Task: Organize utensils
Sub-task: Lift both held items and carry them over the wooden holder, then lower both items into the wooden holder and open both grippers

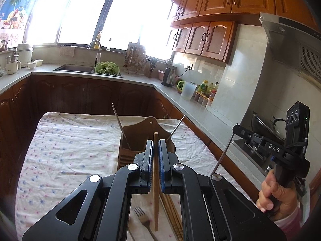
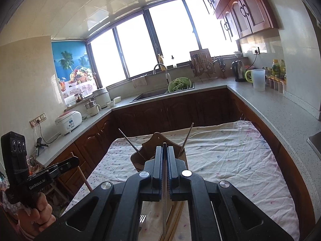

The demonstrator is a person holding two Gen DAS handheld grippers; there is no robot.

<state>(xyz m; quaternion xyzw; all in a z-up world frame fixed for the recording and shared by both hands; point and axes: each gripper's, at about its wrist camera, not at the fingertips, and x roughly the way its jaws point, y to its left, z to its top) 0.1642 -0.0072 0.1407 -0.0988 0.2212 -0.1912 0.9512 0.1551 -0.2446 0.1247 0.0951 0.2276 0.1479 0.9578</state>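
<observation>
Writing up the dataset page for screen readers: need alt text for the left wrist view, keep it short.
The left gripper has its black jaws shut on a light wooden chopstick, above a brown wooden utensil holder on a white cloth with pink and blue dots. A steel fork and more chopsticks lie below; the right gripper holds a thin metal utensil.

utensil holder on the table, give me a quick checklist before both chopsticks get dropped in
1. Left gripper clamped on the wooden chopstick: ok.
2. Right gripper clamped on the metal chopstick: ok.
3. Wooden utensil holder upright on the floral cloth: ok.
4. Room left in the holder: cannot tell; two sticks already lean out of it, and its inside is hidden.
5. Held tips above the holder's rim: cannot tell; the grippers block that view.
6. Fork and loose chopsticks remaining on the cloth: not ok, unsorted.
</observation>
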